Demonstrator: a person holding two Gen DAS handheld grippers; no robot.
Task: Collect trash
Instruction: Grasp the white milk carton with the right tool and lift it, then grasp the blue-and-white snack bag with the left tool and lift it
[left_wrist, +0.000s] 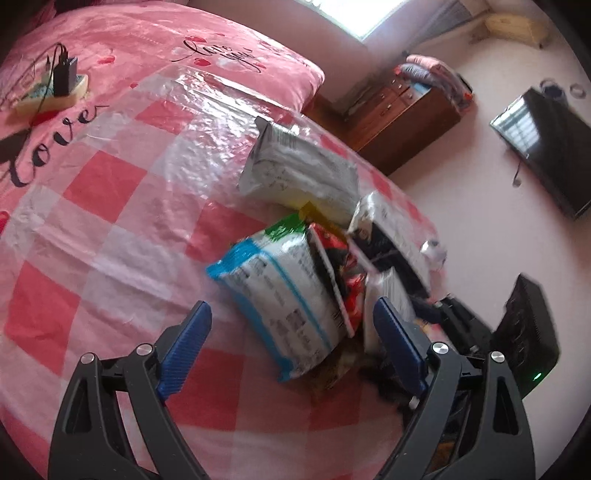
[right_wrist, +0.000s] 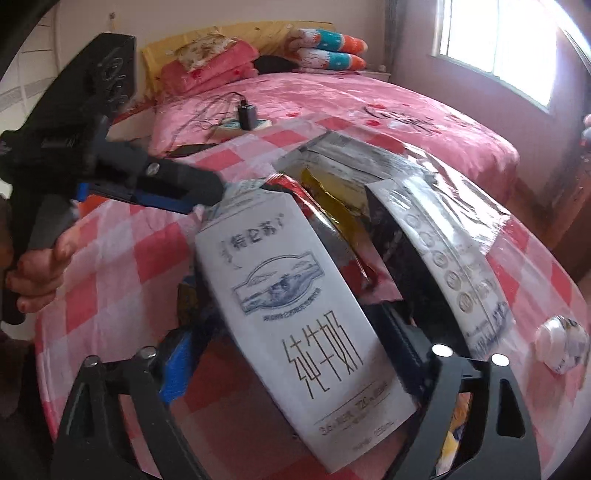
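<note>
Plainly, the trash sat heaped on the checked plastic sheet (left_wrist: 122, 206) over the pink bed (left_wrist: 155, 48), likely gathered there for easy picking. The white milk carton (right_wrist: 295, 306) lay between the right gripper (right_wrist: 295, 354) jaws; whether the pads pressed it I could not tell. The left gripper (left_wrist: 291, 332) stood apart, empty, just before the blue-edged packet (left_wrist: 280, 291). Red wrapper (left_wrist: 340, 273) and grey bag (left_wrist: 303, 173) crowded close; a crumpled wad (right_wrist: 561, 343) lay aside.
</note>
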